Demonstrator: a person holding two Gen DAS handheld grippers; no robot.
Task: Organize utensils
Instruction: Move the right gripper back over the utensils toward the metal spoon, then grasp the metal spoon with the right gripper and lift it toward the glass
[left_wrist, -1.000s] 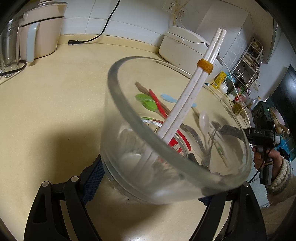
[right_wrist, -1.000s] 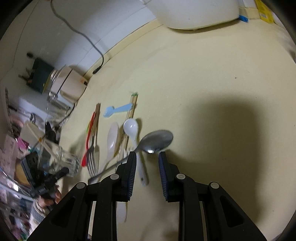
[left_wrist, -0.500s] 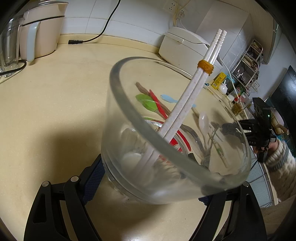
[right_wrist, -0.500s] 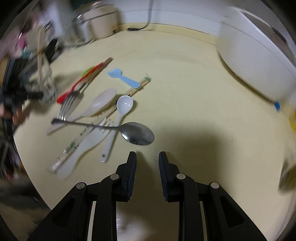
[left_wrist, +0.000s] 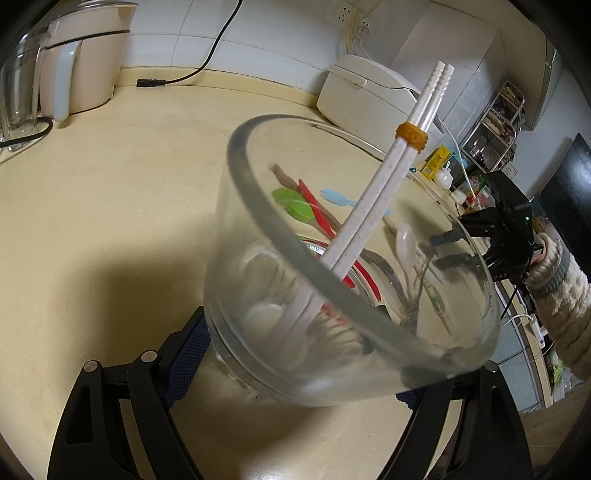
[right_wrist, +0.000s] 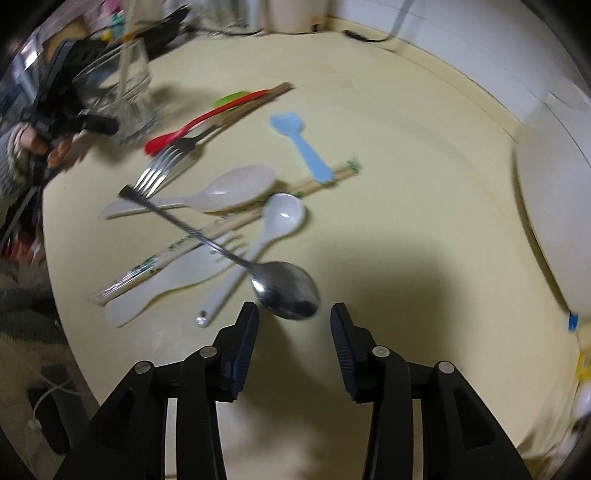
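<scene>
Left gripper (left_wrist: 314, 354): clamped on glass cup (left_wrist: 258, 229), cup tilted, dark pads pressed against both sides near the base. Inside the cup: pair of white chopsticks (left_wrist: 391, 184) bound by an orange band (left_wrist: 412, 137), leaning out over the rim. Cup also seen in the right wrist view (right_wrist: 122, 88), blurred, at the far left of the counter (right_wrist: 406, 184).

Right gripper (right_wrist: 294, 325): jaws opening, nothing pressed between the pads; pointing down at the counter. Same gripper seen from the left wrist camera (left_wrist: 491, 240), beyond the cup, with a knitted sleeve (left_wrist: 557, 295) behind it.

Utensils, placed relative to the metal spoon (right_wrist: 286, 290):
- Metal spoon bowl just beyond the gap between the right fingertips, lying on the counter; handle running up-left across the pile.
- White ceramic spoon (right_wrist: 258, 240) just left of it, passing under the handle.
- Wrapped wooden chopsticks (right_wrist: 221, 229) crossing beneath the handle, diagonal.
- White plastic fork (right_wrist: 173, 280) to the left, under the chopsticks.
- Pale rice paddle (right_wrist: 221, 192) farther up-left.
- Metal fork (right_wrist: 159, 170) near the handle's far end.
- Blue spoon (right_wrist: 299, 144) well beyond, resting on the chopstick tips.
- Red spoon (right_wrist: 199, 122), brown chopsticks (right_wrist: 258, 99) and green spoon (right_wrist: 231, 99) farthest, close to the cup.

White rice cooker (right_wrist: 554, 221) well to the right of the spoon.
</scene>
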